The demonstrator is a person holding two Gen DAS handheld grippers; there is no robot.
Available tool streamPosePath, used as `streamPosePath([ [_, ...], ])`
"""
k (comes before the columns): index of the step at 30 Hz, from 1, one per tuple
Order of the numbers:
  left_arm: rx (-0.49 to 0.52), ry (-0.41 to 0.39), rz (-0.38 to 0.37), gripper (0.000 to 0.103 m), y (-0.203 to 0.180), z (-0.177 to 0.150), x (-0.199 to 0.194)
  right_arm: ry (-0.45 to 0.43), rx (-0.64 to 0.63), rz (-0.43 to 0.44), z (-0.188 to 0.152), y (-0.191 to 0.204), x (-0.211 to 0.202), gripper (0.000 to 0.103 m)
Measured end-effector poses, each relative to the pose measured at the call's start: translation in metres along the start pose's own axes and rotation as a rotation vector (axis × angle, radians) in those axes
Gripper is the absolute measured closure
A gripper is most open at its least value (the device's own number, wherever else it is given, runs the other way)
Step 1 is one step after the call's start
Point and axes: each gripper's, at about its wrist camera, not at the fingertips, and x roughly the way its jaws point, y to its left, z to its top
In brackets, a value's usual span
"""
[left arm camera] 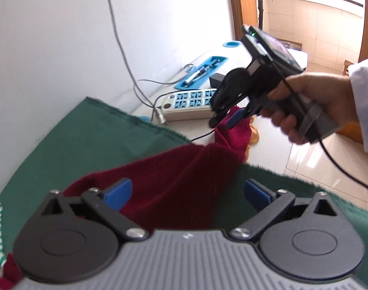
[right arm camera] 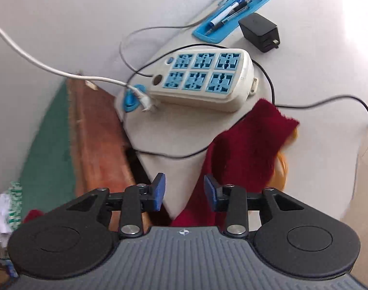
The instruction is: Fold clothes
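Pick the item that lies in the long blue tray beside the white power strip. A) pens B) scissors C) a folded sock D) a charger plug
A: the right wrist view shows pens lying lengthwise in the blue tray, just beyond the power strip; the black charger sits outside the tray on the table.

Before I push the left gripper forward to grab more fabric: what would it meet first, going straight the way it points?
Most likely the dark red knitted garment, which lies right ahead between the left gripper's open jaws, on the green cloth. Depth is hard to judge here.
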Motion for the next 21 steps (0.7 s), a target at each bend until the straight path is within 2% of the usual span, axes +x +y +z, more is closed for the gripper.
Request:
streamPosePath([
  [2,-0.021,0.016,-0.011,0.016,0.002,0.006,0.01,0.024,0.001,0.032,0.004,-0.004,0.01,0.072],
  [5,-0.05,0.046,-0.028,0.015,0.0,0.009,0.022,0.046,0.006,0.043,0.004,-0.009,0.018,0.072],
  [7,-0.052,0.061,-0.054,0.01,-0.004,0.01,0.023,0.047,0.001,0.035,0.004,-0.012,0.021,0.072],
  [9,-0.015,0.066,-0.049,0.003,-0.011,0.01,0.025,0.043,0.001,0.042,0.003,-0.014,0.02,0.072],
  [12,0.024,0.078,-0.044,0.002,-0.017,0.009,0.03,0.026,0.006,0.058,0.004,-0.018,0.017,0.072],
  [14,0.002,0.085,-0.063,0.002,-0.011,0.011,0.033,0.024,-0.007,0.025,0.005,-0.02,0.02,0.07],
  [16,-0.024,0.092,-0.08,0.009,-0.002,0.011,0.037,0.044,-0.014,0.012,0.003,-0.023,0.027,0.067],
  [17,-0.038,0.091,-0.091,0.019,0.003,0.012,0.037,0.056,-0.013,0.013,0.002,-0.025,0.03,0.068],
  [18,-0.053,0.09,-0.099,0.03,0.007,0.013,0.037,0.066,-0.01,0.014,0.001,-0.028,0.034,0.076],
  [19,-0.071,0.092,-0.097,0.035,0.011,0.013,0.037,0.067,0.0,0.015,0.0,-0.031,0.036,0.09],
  [20,-0.087,0.093,-0.095,0.044,0.015,0.014,0.037,0.064,0.01,0.021,-0.001,-0.034,0.037,0.097],
  [21,-0.093,0.093,-0.093,0.05,0.016,0.015,0.038,0.048,0.02,0.043,-0.001,-0.037,0.035,0.097],
])
